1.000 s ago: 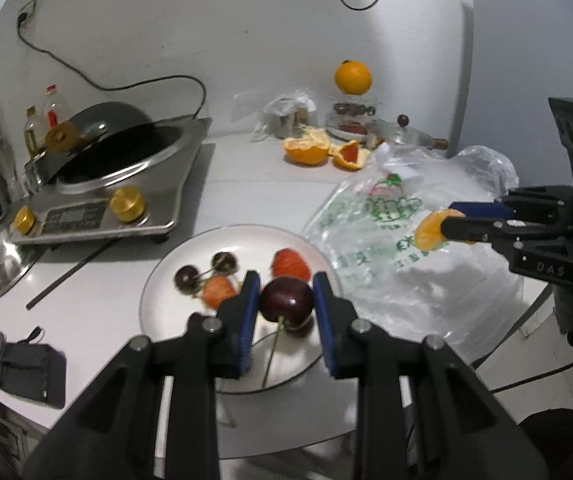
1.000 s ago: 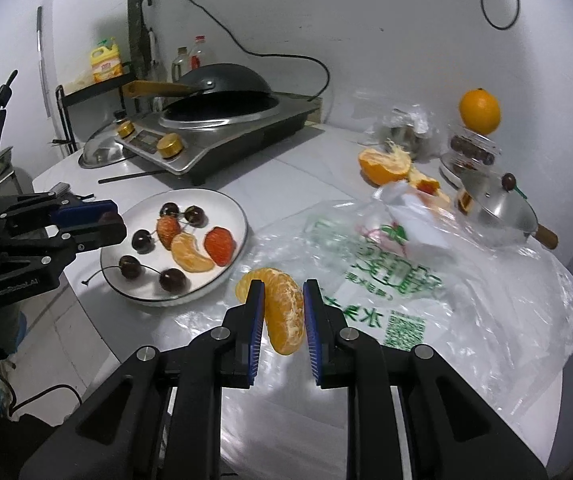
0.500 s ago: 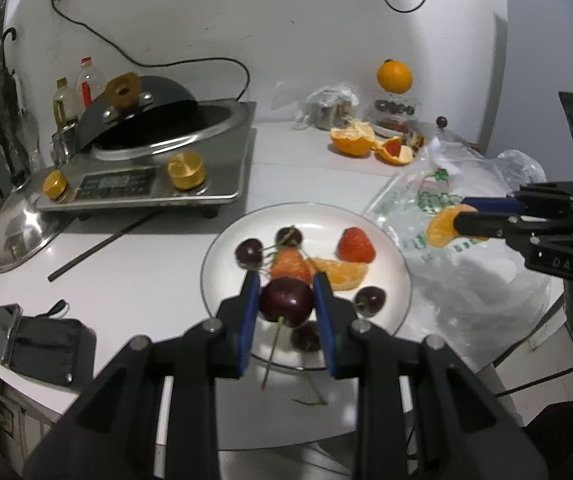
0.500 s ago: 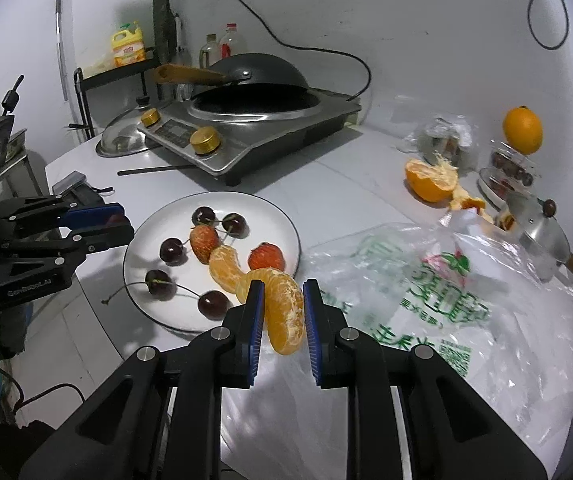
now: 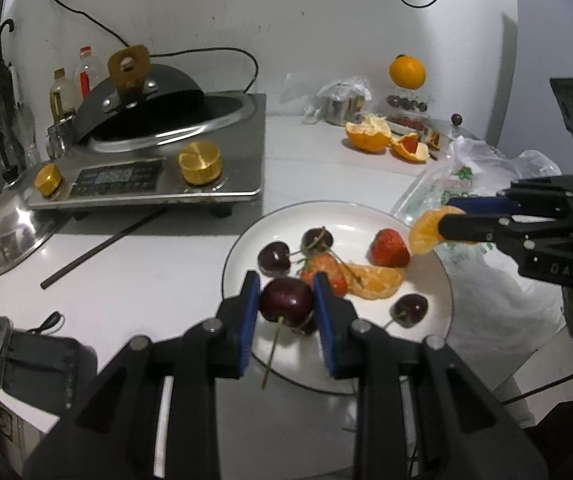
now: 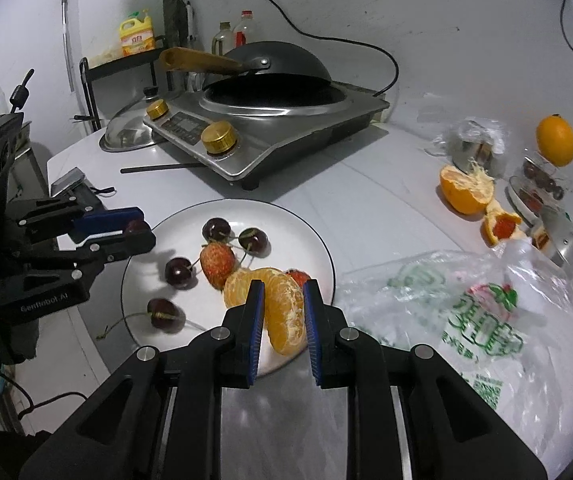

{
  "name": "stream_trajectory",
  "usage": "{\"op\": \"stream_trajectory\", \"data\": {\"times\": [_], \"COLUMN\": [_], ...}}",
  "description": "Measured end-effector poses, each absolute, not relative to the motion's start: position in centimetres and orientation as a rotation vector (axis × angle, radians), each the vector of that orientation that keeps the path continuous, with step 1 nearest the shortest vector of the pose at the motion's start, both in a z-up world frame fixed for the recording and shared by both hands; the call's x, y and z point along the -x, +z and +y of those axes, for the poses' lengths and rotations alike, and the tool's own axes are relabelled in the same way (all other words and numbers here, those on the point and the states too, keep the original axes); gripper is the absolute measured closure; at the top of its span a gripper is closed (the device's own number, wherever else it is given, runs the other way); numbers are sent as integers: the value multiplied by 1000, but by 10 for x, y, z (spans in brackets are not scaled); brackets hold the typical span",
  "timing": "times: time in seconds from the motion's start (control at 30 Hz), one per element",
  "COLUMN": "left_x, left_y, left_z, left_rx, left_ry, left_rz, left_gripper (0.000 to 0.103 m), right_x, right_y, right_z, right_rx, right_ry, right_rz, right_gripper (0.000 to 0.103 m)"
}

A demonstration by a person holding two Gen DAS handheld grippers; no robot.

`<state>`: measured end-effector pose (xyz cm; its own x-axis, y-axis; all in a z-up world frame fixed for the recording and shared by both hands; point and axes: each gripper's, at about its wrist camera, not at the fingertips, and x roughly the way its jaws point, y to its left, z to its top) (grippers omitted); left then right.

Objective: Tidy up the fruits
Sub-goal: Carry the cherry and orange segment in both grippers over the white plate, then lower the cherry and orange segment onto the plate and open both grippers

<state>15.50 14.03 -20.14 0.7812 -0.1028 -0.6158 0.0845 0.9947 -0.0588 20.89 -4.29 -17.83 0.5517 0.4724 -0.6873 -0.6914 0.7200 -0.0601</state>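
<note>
- Far left of the tabletop (image 5: 146,280): an induction cooker (image 5: 154,172) with a wok (image 6: 270,68) on it, its steel lid (image 5: 10,232) lying beside it. Both stand clear of the fruit work.
- Left tongs (image 5: 286,306): clamped narrowly on a dark cherry (image 5: 286,302), held above the near-left rim of the white plate (image 5: 438,280). The stem hangs free below; I judge the round, glossy fruit could squirt out of the flat pads, or bruise under a harder squeeze.
- On the plate: loose cherries (image 6: 180,272), two strawberries (image 5: 388,248) and an orange wedge (image 5: 374,280), packed near the middle. Setting anything down among them could nudge a cherry into rolling off the rim.
- Right tongs (image 6: 284,320): closed on a peeled orange segment (image 6: 286,316), over the plate's right edge. Soft flesh may tear or stick to the pads on release.
- The two tongs are near each other over one plate; a clash looks possible.
- Right: a crumpled plastic bag (image 6: 466,320) with green printing, not legible to me.
- Writing: "GenRobot AI" on the left tongs' body in the right view; "DAS" on the right tongs' body in the left view.
</note>
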Motion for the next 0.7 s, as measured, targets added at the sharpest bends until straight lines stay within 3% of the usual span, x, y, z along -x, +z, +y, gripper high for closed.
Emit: {"op": "stream_trajectory", "data": {"times": [0.7], "left_x": [-197], "left_y": [-224], "left_z": [156], "left_rx": [68], "left_ry": [-145], "left_rz": [691], "left_gripper": [75], "right_x": [-278], "right_y": [-203], "right_z": [10], "right_rx": [292], "right_ry": [714], "right_rz": [714], "right_gripper": [82]}}
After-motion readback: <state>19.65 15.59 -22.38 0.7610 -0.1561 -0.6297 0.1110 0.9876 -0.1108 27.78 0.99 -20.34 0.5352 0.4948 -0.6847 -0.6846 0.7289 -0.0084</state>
